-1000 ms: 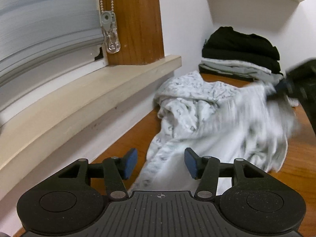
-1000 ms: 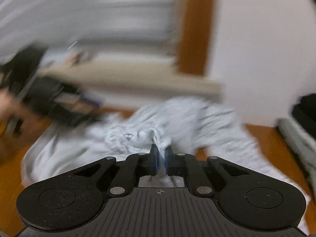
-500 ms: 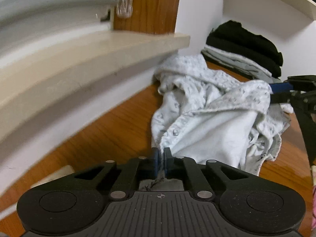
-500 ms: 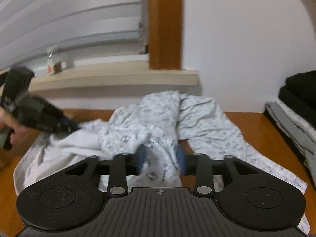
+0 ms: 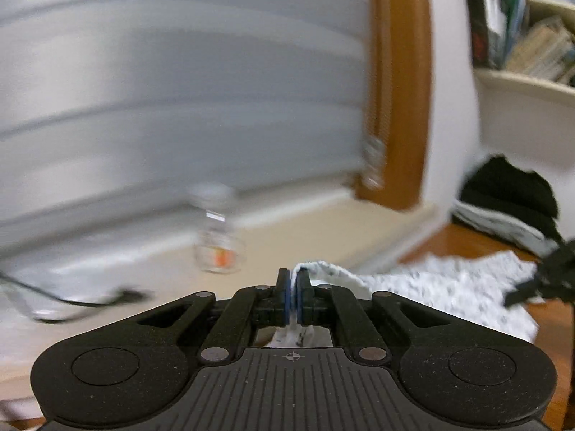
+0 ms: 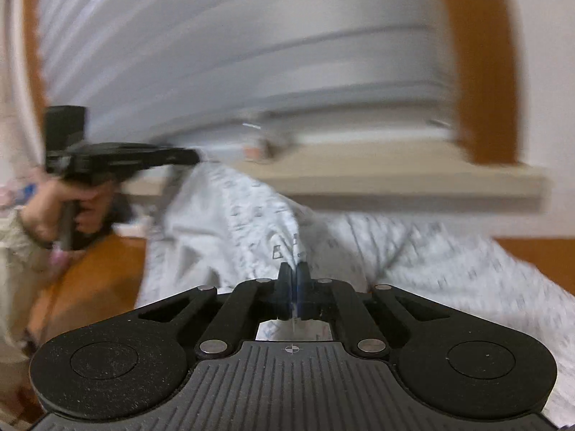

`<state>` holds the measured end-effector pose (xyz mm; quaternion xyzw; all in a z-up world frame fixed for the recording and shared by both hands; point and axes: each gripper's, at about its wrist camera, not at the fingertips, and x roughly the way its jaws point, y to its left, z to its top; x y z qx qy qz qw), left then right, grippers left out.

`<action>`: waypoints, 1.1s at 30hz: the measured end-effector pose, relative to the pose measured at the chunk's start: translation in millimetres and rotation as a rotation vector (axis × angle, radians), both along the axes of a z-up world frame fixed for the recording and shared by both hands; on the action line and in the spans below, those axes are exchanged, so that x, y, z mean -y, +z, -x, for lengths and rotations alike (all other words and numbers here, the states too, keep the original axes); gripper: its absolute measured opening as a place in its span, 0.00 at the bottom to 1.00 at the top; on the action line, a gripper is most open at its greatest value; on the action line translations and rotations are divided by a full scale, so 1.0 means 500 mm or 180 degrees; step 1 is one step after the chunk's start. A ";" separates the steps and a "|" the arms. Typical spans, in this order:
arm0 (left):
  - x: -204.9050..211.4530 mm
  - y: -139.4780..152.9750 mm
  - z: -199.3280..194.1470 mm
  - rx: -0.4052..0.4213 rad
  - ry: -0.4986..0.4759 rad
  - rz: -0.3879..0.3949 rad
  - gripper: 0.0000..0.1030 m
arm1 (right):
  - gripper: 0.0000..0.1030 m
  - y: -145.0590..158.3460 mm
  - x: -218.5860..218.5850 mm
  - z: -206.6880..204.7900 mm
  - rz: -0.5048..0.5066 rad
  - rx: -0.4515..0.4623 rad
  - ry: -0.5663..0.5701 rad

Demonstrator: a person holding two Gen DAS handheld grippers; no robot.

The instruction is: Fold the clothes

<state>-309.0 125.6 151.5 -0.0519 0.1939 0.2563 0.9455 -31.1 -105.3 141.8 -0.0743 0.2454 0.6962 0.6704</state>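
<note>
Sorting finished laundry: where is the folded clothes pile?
In the left wrist view, the folded clothes pile sits far right on the wooden table, against the wall, behind the patterned garment.

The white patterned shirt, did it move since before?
Yes. The white patterned shirt has been lifted off the wooden table, toward the windowsill, pinched by both tongs.

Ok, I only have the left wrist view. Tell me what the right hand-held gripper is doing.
Observer: The right hand-held gripper is shut on a fold of the white patterned garment.
Operator: Describe the cloth between the two.
Observer: It runs up from that pinch to the left hand-held gripper, raised in front of the window sill.
Operator: Report who is holding the left one.
Observer: A hand is wrapped around its handle.
</note>
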 end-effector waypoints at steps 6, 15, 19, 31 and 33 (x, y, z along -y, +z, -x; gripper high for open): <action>-0.010 0.038 0.135 -0.0106 0.0374 -0.0214 0.03 | 0.03 0.066 -0.084 0.152 -0.0271 -0.0070 0.0580; -0.071 0.005 0.277 -0.0289 0.0985 -0.0068 0.15 | 0.15 0.030 -0.199 0.272 -0.0098 -0.0053 0.0797; -0.065 -0.011 0.276 -0.0354 0.0978 -0.0067 0.41 | 0.40 0.008 -0.191 0.229 -0.0080 0.0055 0.0524; 0.033 -0.030 0.119 -0.0186 0.0205 0.0007 0.72 | 0.40 -0.123 -0.060 -0.031 0.0319 0.0261 -0.0643; 0.039 -0.055 0.069 -0.0194 0.0075 0.0066 0.72 | 0.40 -0.140 -0.042 -0.065 0.0345 0.0172 -0.0812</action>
